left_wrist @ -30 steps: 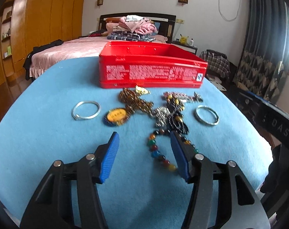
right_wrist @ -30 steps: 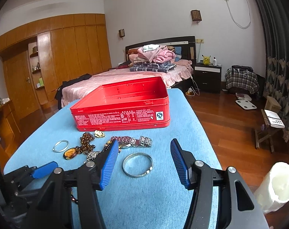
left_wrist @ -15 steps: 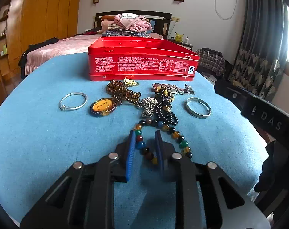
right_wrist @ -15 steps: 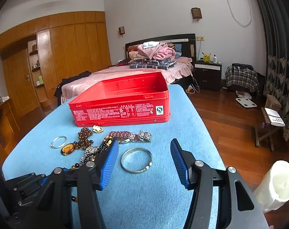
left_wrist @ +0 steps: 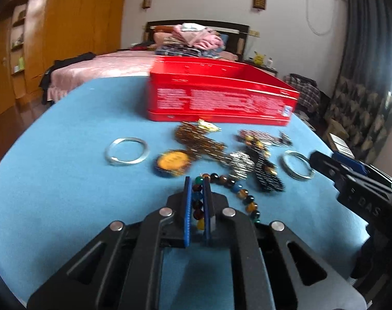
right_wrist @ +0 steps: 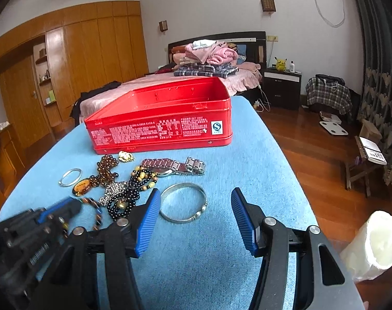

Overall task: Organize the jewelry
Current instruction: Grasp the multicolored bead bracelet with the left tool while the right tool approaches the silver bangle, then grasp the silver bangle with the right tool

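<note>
Left tongs (left_wrist: 198, 201) are closed on the multicoloured bead bracelet (left_wrist: 237, 190), blue pads pinching a run of beads at the strand's near-left side; the rest of the loop lies on the blue bench (left_wrist: 66, 180). Right tongs (right_wrist: 196, 222) stand open and empty, hovering just short of the silver bangle (right_wrist: 184, 202), which lies flat between and ahead of their pads.

Location of items: the remaining jewellery lies in a loose cluster in front of the open red tin (right_wrist: 159, 121). Noted are a brown bead necklace with amber pendant (right_wrist: 81, 187), a black bead strand (right_wrist: 130, 197), a metal watch (right_wrist: 172, 166), a small gold piece (right_wrist: 126, 156) and a second, thinner silver ring-bangle (right_wrist: 70, 177) at the far left. The tin appears empty as far as its interior shows.

Handling assessment: the bead bracelet is judged light and limp; it will sag and swing from a single pinch, and round beads may roll out of flat pads, so a hold across the cord between beads is preferable. It lies touching the black strand, so snagging is possible on lifting. The bangle is rigid, smooth and probably slippery; gripping across its rim is advised.
</note>
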`<action>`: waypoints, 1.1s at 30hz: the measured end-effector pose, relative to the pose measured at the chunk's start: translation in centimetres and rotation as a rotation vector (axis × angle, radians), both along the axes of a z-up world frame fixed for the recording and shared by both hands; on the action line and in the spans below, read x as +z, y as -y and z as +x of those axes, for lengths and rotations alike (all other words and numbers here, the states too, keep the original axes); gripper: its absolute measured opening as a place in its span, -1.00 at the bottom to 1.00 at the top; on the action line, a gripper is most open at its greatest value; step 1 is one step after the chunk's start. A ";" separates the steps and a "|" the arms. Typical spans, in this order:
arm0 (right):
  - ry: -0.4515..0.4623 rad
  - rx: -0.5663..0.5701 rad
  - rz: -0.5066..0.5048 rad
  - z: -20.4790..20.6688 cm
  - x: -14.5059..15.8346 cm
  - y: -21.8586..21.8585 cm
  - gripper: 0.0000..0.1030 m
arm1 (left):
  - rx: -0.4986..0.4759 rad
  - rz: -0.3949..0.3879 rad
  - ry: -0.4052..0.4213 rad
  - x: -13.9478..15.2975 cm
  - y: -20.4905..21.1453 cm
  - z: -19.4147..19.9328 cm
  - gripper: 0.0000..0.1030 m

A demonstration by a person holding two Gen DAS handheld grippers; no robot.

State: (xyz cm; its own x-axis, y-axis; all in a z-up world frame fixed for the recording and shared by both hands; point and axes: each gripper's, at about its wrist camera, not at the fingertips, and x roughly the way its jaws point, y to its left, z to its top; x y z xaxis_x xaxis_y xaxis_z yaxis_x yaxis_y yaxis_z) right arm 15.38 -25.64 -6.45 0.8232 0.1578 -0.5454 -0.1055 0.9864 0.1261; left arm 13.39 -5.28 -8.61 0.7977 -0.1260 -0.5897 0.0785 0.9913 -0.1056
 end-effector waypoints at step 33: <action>-0.114 0.043 -0.073 1.4 0.0 -1.9 -0.10 | -0.015 -0.041 0.037 2.1 -0.8 0.2 -0.87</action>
State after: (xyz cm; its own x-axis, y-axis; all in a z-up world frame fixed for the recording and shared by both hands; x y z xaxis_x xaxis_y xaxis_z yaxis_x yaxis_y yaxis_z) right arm 16.74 -23.73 -6.49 0.7483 0.1486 -0.6466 -0.1373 0.9882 0.0682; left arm 13.59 -4.47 -6.50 0.8166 -0.1618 -0.5540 0.0981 0.9848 -0.1430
